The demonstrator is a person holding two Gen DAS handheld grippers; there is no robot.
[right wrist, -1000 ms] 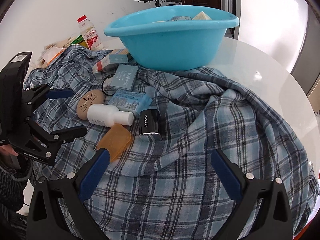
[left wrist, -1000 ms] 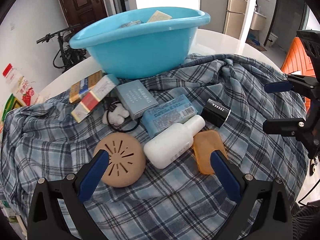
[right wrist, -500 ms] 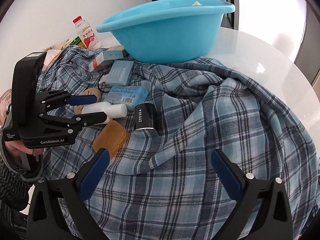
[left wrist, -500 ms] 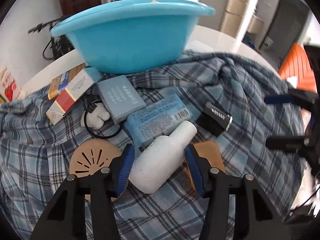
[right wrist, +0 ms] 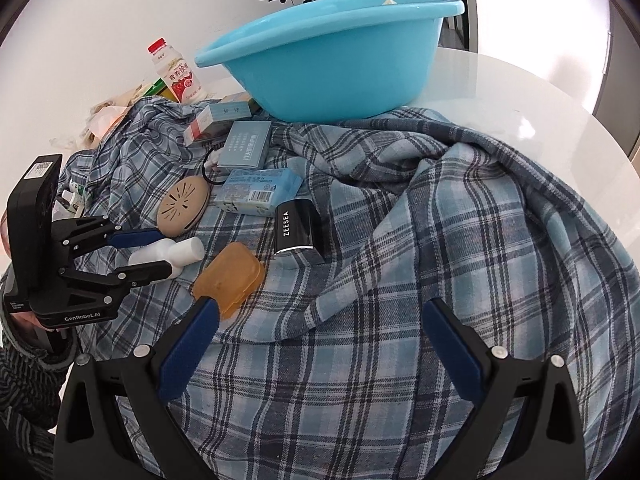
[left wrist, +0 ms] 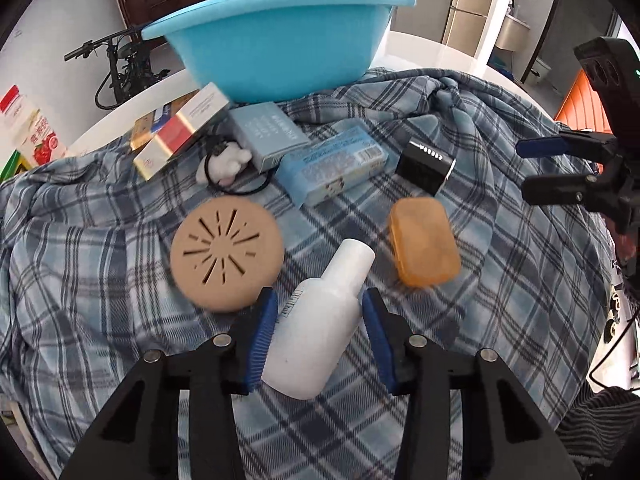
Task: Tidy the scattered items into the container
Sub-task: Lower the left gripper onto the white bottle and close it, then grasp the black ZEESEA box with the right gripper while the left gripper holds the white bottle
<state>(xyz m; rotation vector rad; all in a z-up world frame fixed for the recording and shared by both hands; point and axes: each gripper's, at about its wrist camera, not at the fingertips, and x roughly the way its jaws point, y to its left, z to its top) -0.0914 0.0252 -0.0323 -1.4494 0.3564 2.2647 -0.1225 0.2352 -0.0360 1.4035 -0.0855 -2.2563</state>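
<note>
My left gripper point(left wrist: 320, 300) is shut on a white bottle point(left wrist: 320, 320), cap pointing away, just above the plaid cloth; it also shows in the right wrist view point(right wrist: 160, 256). Around it lie a tan round vented disc point(left wrist: 226, 254), an orange soap case point(left wrist: 424, 242), a black ZEESEA box point(left wrist: 426, 164), a light-blue packet point(left wrist: 334, 164) and a grey-blue box point(left wrist: 270, 134). The blue basin point(left wrist: 280, 48) stands behind them. My right gripper point(right wrist: 320, 328) is open and empty over the cloth, near the soap case point(right wrist: 230, 278).
A plaid shirt point(right wrist: 440, 240) covers the round white table point(right wrist: 520, 112). Red-and-white cartons point(left wrist: 180, 130), a white charm with a black cord point(left wrist: 224, 164) and a drink bottle point(right wrist: 176, 72) lie at the left. A bicycle stands behind.
My left gripper moved in over the white bottle, closed on it and has pulled it back from the packet and soap case. My right gripper stayed open and shifted slightly.
</note>
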